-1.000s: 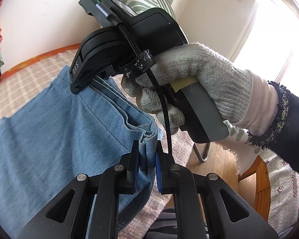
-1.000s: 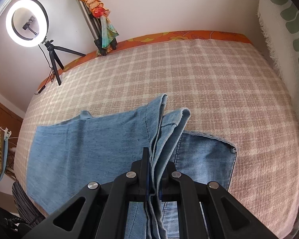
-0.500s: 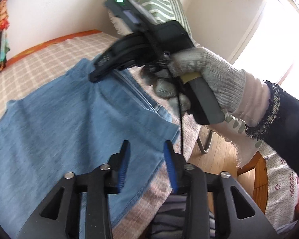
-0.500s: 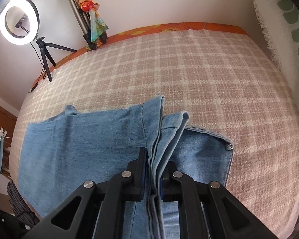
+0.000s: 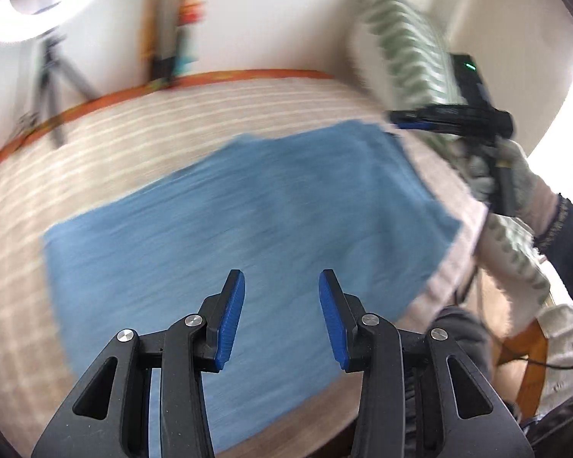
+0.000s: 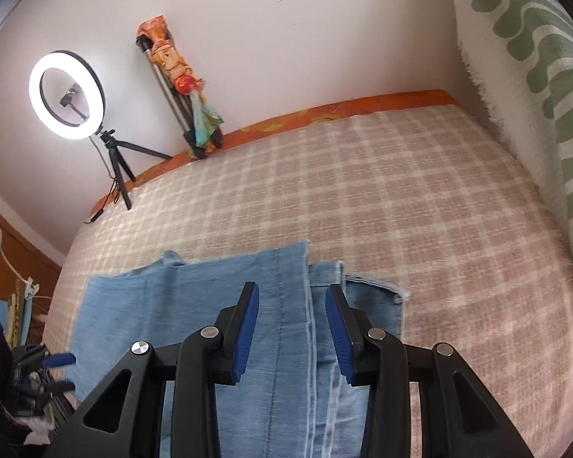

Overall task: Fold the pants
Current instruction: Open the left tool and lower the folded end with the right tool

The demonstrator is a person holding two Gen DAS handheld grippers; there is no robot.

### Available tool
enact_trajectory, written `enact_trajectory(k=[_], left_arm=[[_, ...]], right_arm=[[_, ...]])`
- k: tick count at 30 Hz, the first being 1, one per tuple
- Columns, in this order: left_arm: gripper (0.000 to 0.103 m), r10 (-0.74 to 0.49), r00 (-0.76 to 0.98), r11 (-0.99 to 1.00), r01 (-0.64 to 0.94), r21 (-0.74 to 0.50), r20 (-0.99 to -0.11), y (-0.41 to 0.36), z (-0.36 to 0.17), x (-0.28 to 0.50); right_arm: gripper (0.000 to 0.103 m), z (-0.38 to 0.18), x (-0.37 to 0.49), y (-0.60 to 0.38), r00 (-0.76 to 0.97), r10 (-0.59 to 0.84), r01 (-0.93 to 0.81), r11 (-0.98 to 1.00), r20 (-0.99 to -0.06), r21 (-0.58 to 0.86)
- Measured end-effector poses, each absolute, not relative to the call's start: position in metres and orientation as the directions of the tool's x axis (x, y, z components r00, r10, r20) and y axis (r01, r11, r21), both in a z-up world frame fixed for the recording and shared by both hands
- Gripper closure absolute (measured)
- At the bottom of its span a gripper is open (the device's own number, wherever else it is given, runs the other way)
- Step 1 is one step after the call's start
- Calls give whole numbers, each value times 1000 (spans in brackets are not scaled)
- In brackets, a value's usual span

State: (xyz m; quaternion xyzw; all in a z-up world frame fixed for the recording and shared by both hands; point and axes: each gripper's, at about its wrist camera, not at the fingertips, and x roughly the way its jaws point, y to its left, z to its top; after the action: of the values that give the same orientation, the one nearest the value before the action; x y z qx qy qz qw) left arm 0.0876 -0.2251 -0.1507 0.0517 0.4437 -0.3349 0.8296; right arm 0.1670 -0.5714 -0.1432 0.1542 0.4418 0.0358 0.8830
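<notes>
Pants [image 6: 225, 343] are lying flat on the checked bedspread [image 6: 401, 206], denim already doubled over into a broad slab with stacked layer edges showing. Left gripper [image 5: 281, 313] is hanging with jaws spread, nothing between the blue pads, hovering over the near part of the denim [image 5: 248, 221]; that view is motion-blurred, so edge detail is unclear. Right gripper [image 6: 292, 330] is also gaping, empty, sitting right above the stacked seam edges running away from it. Long axis of the slab is running left-right across the right wrist view, with the short layered end under the right gripper. In the left view the right gripper [image 5: 450, 118] is showing at the slab's far right corner. Judgement: the right gripper is nearer the layered end, the left nearer the near long edge; next fold likely turning on that end.
</notes>
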Motion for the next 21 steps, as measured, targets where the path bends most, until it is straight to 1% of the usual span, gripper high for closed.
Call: enact_trajectory(k=[4, 7, 11, 12, 13, 14, 16, 21], left_arm=[[64, -425, 449, 857, 480, -189, -786, -176, -159, 99], [64, -421, 456, 883, 405, -239, -784, -150, -166, 101], [64, -392, 476, 903, 361, -231, -787, -136, -171, 102], [64, -385, 481, 908, 349, -231, -788, -132, -172, 103], [64, -381, 484, 911, 341, -231, -788, -131, -173, 105], [64, -376, 491, 915, 329, -232, -786, -129, -173, 107], [64, -374, 498, 918, 317, -237, -782, -126, -172, 108], [64, -360, 519, 927, 296, -232, -776, -117, -169, 112]], right_arm=[[65, -159, 188, -563, 587, 211, 72, 948, -781, 310], [66, -172, 199, -559, 559, 168, 96, 960, -812, 264], [65, -183, 204, -558, 547, 156, 109, 961, -822, 255], [68, -183, 202, -555, 550, 144, 107, 965, -823, 240], [77, -183, 201, -554, 550, 125, 109, 970, -826, 219], [82, -183, 201, -552, 549, 111, 107, 974, -829, 201], [103, -181, 197, -550, 556, 86, 103, 980, -827, 171], [103, -169, 186, -554, 588, 89, 108, 976, -804, 187]])
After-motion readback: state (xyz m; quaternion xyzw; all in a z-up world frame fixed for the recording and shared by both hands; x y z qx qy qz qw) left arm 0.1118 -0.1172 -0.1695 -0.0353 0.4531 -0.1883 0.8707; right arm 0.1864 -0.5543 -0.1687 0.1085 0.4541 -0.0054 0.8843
